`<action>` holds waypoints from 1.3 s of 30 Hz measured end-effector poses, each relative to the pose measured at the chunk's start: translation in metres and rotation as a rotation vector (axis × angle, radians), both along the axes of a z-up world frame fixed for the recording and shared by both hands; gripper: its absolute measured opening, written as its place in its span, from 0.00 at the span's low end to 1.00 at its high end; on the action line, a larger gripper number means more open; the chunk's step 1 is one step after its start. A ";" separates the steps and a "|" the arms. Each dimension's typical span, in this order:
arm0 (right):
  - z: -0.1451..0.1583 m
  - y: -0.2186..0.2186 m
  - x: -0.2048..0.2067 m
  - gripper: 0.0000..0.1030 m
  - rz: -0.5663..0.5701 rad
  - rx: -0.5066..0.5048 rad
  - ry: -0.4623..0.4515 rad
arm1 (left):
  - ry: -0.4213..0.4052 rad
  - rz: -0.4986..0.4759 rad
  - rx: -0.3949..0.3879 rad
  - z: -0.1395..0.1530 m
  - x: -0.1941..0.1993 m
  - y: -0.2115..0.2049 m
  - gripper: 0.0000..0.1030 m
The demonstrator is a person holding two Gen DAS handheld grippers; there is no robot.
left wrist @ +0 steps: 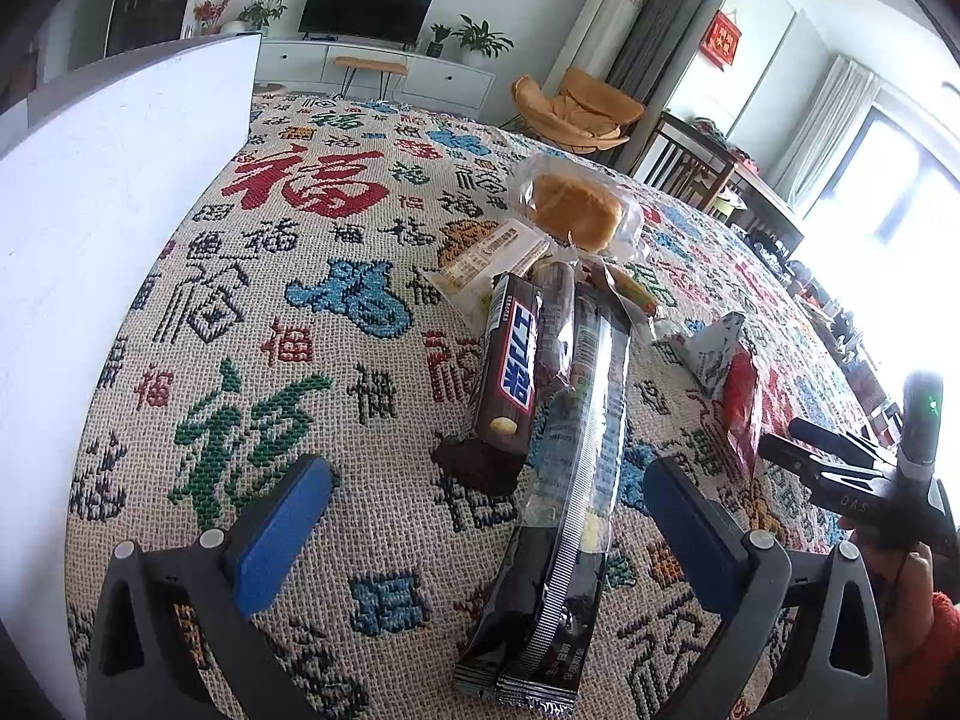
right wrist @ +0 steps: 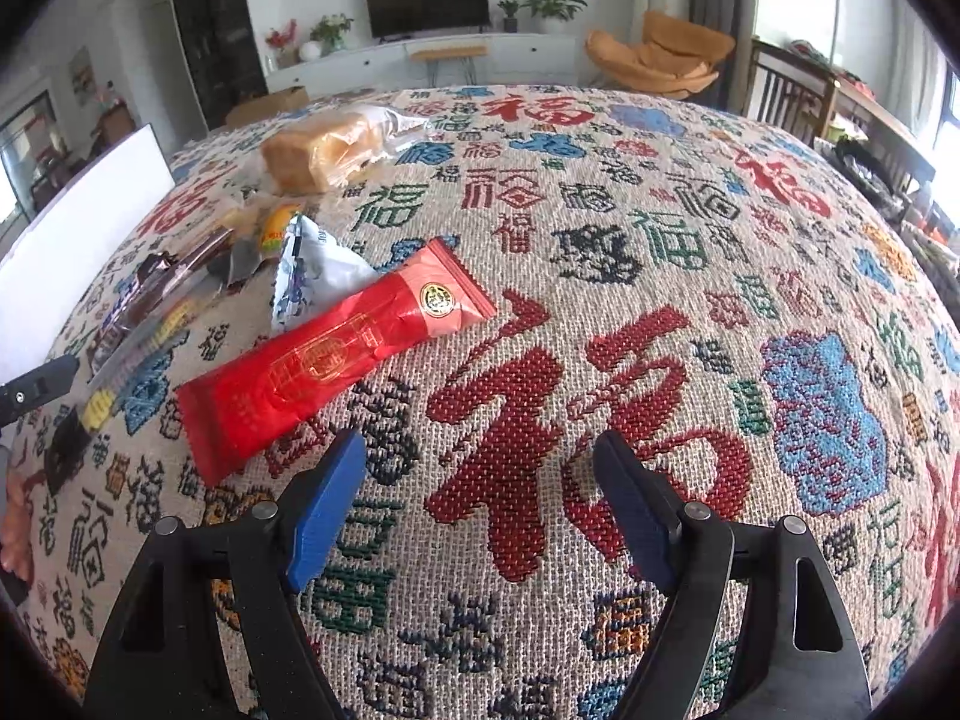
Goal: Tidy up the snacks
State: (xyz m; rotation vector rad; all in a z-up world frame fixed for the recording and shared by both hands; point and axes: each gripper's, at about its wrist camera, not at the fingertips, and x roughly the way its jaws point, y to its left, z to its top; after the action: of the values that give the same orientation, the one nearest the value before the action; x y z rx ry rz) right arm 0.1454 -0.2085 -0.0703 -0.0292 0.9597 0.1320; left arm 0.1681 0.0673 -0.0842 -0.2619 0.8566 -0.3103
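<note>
Biggest first: bread (right wrist: 324, 150) in a clear bag, far left of the pile. Soft and squashy, probably light, so best pinched by the loose bag end rather than the loaf. Next down, long black pack (left wrist: 576, 480), lying near-to-far right between the left hand-held gripper (left wrist: 489, 516) fingers. Glossy film, likely slippery and a bit floppy; mid-length squeeze across the narrow side looks safest. Red pack (right wrist: 336, 360), flat, crinkly, diagonal just ahead and left of the right hand-held gripper (right wrist: 480, 504). Light for sure, should pinch fine at the sealed edge. Brown bar (left wrist: 507, 372), stiffest of the lot, touching the black pack's left side; grab across the middle. Small white pouch (right wrist: 306, 276) tucked at the red pack's far end, puffy, easy to crush. A few more wrappers underneath, too jumbled to tell apart.

Both hand-held grippers spread wide, holding nothing.

Surface: chunky woven cloth (right wrist: 600, 360) with colourful characters, grippy, wrappers won't slide much. White board (left wrist: 120, 180) on the left edge. Living room behind: TV (right wrist: 427, 0), plants, orange chair (right wrist: 660, 54), bright window on the right.
</note>
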 end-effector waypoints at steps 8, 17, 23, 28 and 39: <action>-0.001 0.004 0.000 0.81 0.003 -0.032 0.002 | 0.001 0.002 0.007 0.000 0.000 -0.001 1.00; -0.001 0.003 -0.001 0.81 0.003 -0.031 0.002 | 0.001 0.003 0.011 0.000 0.001 -0.003 1.00; -0.001 0.003 0.000 0.81 0.003 -0.031 0.002 | 0.001 0.004 0.015 0.000 0.001 -0.003 1.00; -0.001 0.003 0.000 0.81 0.003 -0.031 0.002 | 0.001 0.005 0.016 0.000 0.001 -0.004 1.00; -0.001 0.004 0.000 0.82 0.008 -0.024 0.001 | 0.008 -0.051 0.061 0.021 -0.018 -0.013 1.00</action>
State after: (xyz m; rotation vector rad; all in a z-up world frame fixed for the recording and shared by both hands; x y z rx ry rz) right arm 0.1456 -0.2049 -0.0715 -0.0553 0.9627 0.1278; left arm 0.1503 0.0539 -0.0637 -0.1849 0.8798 -0.3298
